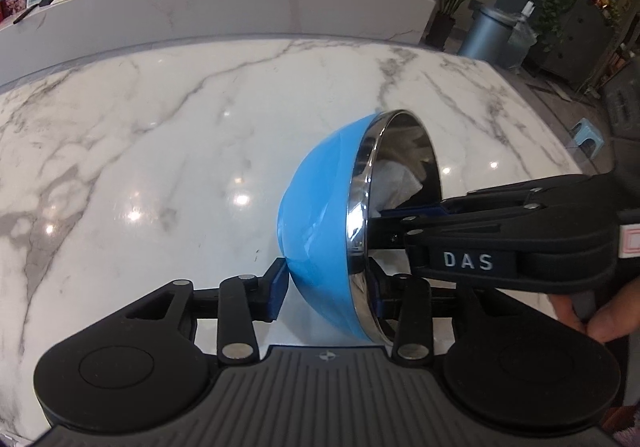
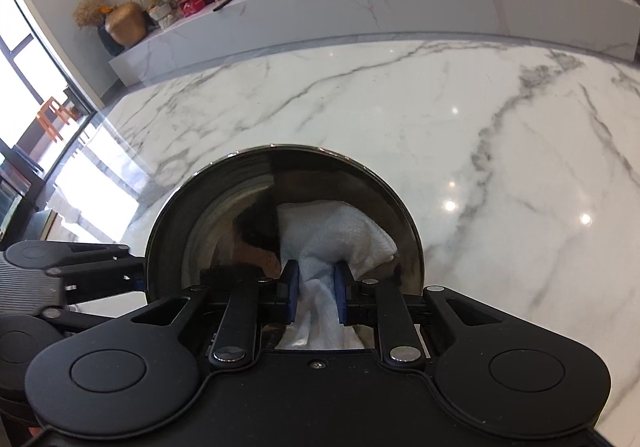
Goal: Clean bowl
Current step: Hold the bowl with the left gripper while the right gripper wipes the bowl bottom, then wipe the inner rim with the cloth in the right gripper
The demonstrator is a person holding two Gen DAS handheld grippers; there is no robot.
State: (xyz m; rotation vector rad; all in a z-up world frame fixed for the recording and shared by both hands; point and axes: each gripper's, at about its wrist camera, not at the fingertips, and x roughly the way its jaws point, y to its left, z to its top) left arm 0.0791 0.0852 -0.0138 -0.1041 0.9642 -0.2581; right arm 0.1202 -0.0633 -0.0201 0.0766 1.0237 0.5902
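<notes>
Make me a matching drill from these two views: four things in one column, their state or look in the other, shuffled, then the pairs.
Things:
1. bowl
2. white cloth
3. left gripper
4. marble tabletop

States:
A. pinched between the fingers of the right gripper, pressed into the bowl's steel inside
B. white with grey veins, glossy
C. blue outside, tipped on its side, opening toward the right gripper
D. clamped on the bowl's rim, one finger outside, one inside

Pairs: 1-C, 2-A, 3-D, 4-B

Black hand-held gripper point(image 2: 314, 289) with blue pads point(image 2: 291, 287), silver pivots, white "DAS" lettering.
</notes>
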